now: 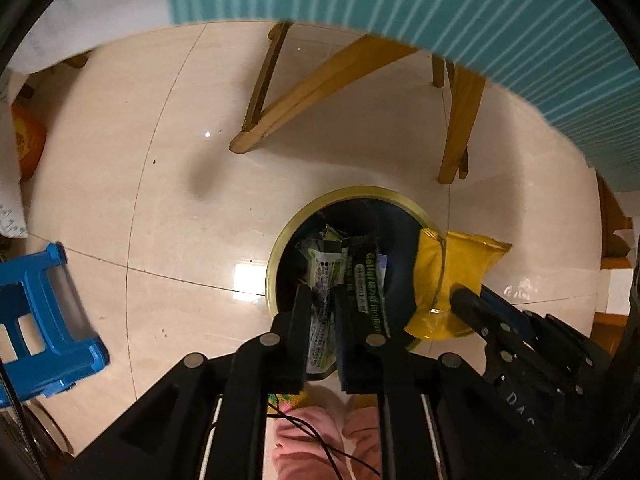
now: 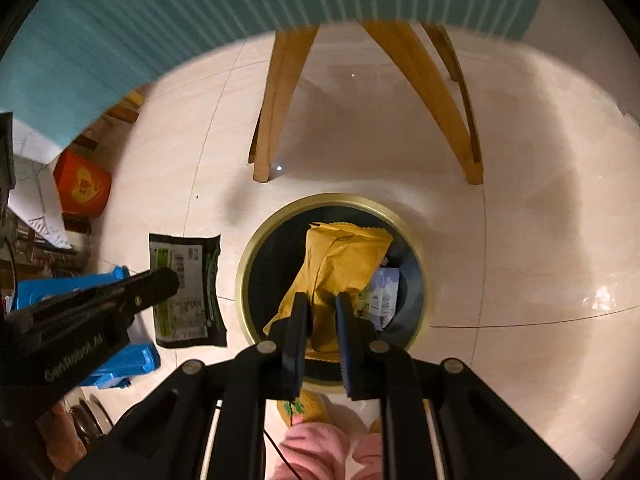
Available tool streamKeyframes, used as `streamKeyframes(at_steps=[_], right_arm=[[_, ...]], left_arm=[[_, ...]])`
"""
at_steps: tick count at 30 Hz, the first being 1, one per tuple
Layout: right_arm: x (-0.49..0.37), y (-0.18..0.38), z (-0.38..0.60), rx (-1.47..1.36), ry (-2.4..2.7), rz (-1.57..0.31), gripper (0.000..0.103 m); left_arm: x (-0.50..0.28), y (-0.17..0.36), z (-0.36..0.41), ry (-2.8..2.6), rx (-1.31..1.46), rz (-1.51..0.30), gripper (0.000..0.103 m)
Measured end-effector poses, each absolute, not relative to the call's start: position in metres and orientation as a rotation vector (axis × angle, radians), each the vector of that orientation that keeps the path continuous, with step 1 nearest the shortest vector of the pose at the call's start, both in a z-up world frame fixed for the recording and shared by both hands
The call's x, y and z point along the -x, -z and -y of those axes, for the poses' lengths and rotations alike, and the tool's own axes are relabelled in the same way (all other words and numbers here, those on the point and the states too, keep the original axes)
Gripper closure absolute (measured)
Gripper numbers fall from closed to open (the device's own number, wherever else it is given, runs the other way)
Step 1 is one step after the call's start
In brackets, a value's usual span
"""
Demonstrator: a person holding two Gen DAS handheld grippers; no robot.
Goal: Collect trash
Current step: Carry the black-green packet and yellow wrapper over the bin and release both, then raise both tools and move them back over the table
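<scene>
A round bin (image 1: 276,256) with a pale green rim and dark inside stands on the floor, also in the right wrist view (image 2: 244,264). My left gripper (image 1: 323,300) is shut on a black and green snack wrapper (image 1: 366,280) hanging over the bin; it shows from the side in the right wrist view (image 2: 188,284). My right gripper (image 2: 322,304) is shut on a yellow bag (image 2: 340,256), held over the bin mouth, also seen in the left wrist view (image 1: 460,264). Other wrappers (image 2: 384,292) lie inside the bin.
Wooden table legs (image 2: 276,108) stand behind the bin under a teal striped cloth (image 2: 160,12). A blue plastic stool (image 1: 44,320) is at the left. An orange box (image 2: 82,184) sits at the far left. Pink trousers (image 2: 316,452) and a slipper are below the grippers.
</scene>
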State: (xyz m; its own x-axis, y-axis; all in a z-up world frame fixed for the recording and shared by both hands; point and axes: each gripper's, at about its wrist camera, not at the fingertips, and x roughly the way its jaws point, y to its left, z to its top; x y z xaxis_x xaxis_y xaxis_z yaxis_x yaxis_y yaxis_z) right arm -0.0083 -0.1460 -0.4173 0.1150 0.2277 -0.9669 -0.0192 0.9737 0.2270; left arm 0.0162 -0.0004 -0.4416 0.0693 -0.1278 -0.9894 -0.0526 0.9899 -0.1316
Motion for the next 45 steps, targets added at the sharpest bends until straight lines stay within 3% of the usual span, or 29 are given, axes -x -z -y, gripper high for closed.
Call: streamKeyframes(at_steps=[2,4,6,7,9,12,25,26,33,45], right_arm=[[0.005,0.427,0.149,-0.195,-0.187,-1.442,0.085],[0.002,0.435,0.151,-0.218,-0.182,-1.448,0.084],[-0.001,0.440,0.151,-0.239,-0.172,-1.460,0.079],[-0.002,0.442,0.151,-0.244,-0.167,-1.465,0.077],[-0.003,0.445,0.151,-0.249,-0.157,-1.466,0.063],[-0.004,0.445,0.152,-0.256,-0.142,-1.463,0.057],[0.006,0.406,0.165,-0.249,-0.092,-1.465,0.057],[0.007,0.401,0.167,-0.251,-0.088,-1.466,0.057],[0.017,0.339,0.175,-0.264,-0.086,-1.453,0.057],[0.038,0.183,0.176,-0.213,-0.179,-1.364,0.057]], left_arm=[[-0.017,0.446,-0.003,0.056,0.135,-1.491,0.085],[-0.017,0.450,-0.004,0.044,0.127,-1.486,0.073],[-0.018,0.451,-0.005,0.029,0.130,-1.480,0.044],[-0.018,0.451,-0.006,0.023,0.137,-1.476,0.038],[-0.019,0.452,-0.011,0.008,0.158,-1.478,0.031],[-0.020,0.449,-0.017,0.007,0.185,-1.477,0.021],[-0.010,0.395,-0.014,0.050,0.185,-1.459,0.011],[-0.008,0.387,-0.014,0.053,0.187,-1.456,0.007],[0.006,0.310,-0.012,0.056,0.154,-1.412,0.005],[0.032,0.148,-0.014,0.122,0.160,-1.288,0.005]])
